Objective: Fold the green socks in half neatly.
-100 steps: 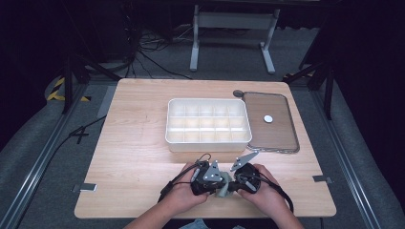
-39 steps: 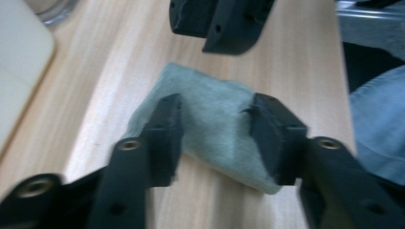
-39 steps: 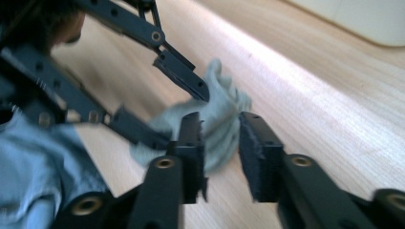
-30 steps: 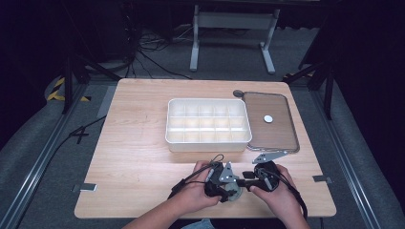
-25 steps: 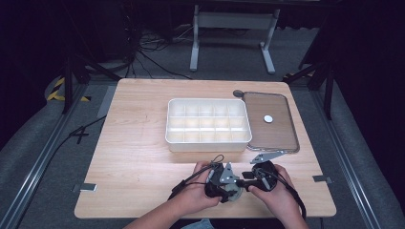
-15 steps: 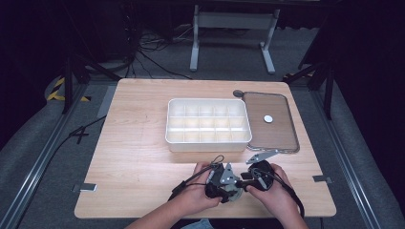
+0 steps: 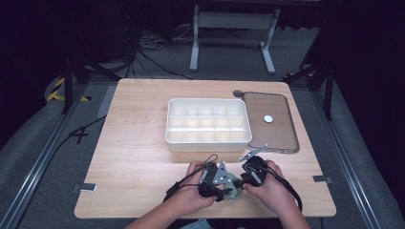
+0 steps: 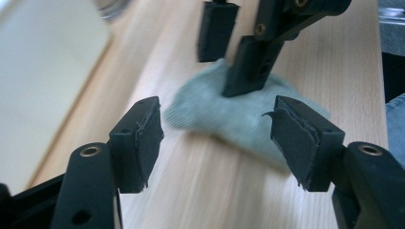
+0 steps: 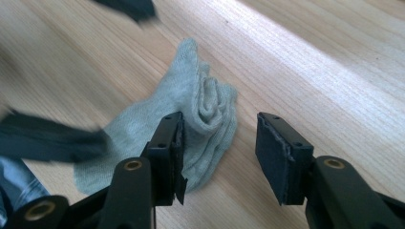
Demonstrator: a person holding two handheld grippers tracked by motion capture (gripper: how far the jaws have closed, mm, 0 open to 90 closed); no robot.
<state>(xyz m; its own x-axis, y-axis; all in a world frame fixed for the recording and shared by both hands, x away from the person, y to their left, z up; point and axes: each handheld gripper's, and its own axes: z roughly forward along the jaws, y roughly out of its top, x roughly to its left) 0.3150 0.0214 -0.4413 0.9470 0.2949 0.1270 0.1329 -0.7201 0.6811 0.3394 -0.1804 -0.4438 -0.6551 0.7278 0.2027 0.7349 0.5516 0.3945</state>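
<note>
Bright overhead light on the table (image 7: 143,157), dark surroundings, glare streaks on wood, motion blur in both gripper views

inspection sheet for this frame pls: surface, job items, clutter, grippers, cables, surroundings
Surface: light wooden table, bare over most of its top.
Job's things: grey-green sock lying crumpled near the front edge; white divided box mid-table, compartments look empty; clear lid flat beside it.
Clutter: small dark round object at the lid's far corner, too small to tell.
Grippers: left gripper open, jaws either side of the sock; right gripper open, one jaw on the sock.
Cables: black cables trail from both grippers.
Surroundings: grey floor, metal stand, floor cables behind.
</note>
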